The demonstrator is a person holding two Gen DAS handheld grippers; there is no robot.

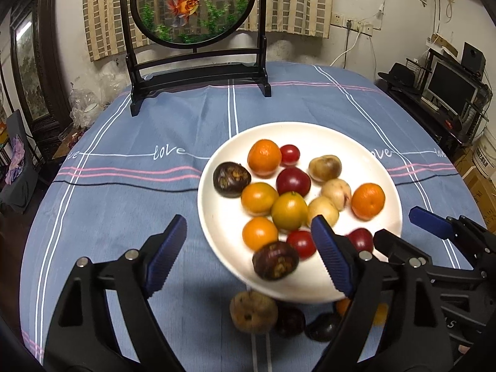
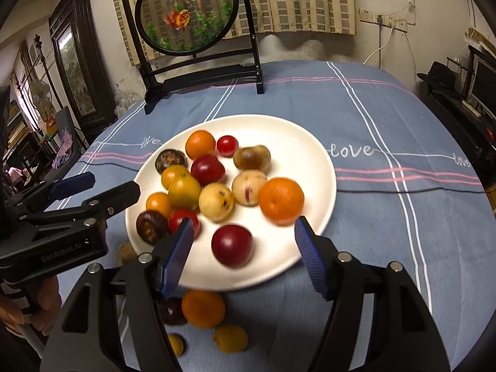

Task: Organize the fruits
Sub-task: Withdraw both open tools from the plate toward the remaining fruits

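Left gripper (image 1: 248,251) marked "GenRobot.AI" and right gripper (image 2: 243,248) gape empty; tablecloth (image 2: 387,124) reads "love"

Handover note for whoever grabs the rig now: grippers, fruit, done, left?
Left gripper: open, nothing between its fingers, hovering over the near-left part of the white plate.
Right gripper: open, empty, over the plate's near edge; a dark red plum lies on the plate between its fingers, untouched.
Done: most fruit is piled on the plate, including oranges, plums and cherry tomatoes.
Left: loose fruit on the blue tablecloth in front of the plate: a brown fruit, a dark plum, an orange and a small yellow fruit. Next, probably pick these up.
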